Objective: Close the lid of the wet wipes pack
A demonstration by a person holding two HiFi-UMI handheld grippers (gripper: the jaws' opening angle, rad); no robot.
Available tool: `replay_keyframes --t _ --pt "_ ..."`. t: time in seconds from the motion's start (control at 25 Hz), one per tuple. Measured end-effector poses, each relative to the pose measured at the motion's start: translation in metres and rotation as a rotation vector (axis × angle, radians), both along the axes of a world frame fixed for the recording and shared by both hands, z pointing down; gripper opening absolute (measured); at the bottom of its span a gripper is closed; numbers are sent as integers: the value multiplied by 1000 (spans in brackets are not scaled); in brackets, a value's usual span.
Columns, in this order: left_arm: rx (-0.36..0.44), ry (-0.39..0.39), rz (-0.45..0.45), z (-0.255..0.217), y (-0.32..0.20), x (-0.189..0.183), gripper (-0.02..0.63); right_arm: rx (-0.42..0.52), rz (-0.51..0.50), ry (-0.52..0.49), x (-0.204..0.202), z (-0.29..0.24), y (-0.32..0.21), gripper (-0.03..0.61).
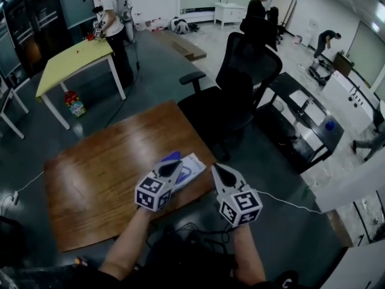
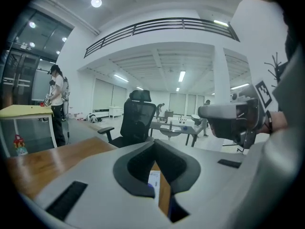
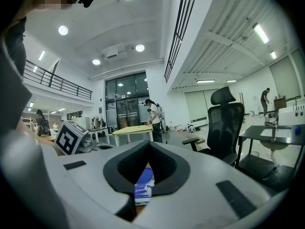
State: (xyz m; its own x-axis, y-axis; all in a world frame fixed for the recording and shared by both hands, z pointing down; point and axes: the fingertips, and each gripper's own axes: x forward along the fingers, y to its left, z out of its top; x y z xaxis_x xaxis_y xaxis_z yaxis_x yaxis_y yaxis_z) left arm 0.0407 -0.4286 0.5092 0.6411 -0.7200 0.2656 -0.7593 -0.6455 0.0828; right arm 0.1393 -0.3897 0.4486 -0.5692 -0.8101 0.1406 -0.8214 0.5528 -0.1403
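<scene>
The wet wipes pack (image 1: 191, 168), white and blue, lies flat near the wooden table's (image 1: 96, 173) near right corner. A blue part of it sticks out by my left gripper (image 1: 175, 162), which hovers over the pack's left end with its jaws shut on nothing. My right gripper (image 1: 217, 170) hangs just off the table edge to the right of the pack, also shut and holding nothing. In the left gripper view a strip of the pack (image 2: 154, 180) shows below my left gripper (image 2: 155, 141). In the right gripper view the pack (image 3: 143, 182) shows below my right gripper (image 3: 149, 142).
A black office chair (image 1: 240, 95) stands just beyond the table's far right corner, with a dark desk (image 1: 301, 122) to its right. A yellow table (image 1: 75, 59) with a person (image 1: 111, 17) at it is far off at the back left. Cables lie on the floor.
</scene>
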Motion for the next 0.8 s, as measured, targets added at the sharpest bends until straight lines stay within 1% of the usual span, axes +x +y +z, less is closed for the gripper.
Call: replay_keyframes --t 0.24,0.52,0.68,0.8 --pt "-52 -28 -37 29 -33 -28 6 -45 12 19 -10 20 -19 11" --pt "-104 -40 -47 60 -67 -55 6 -104 52 48 -28 44 -45 11" --pt "-163 -57 -55 83 -77 -68 6 -143 67 73 -38 57 -57 11" --pt "-209 -51 -60 97 -83 -74 6 -164 72 84 -42 65 -59 11"
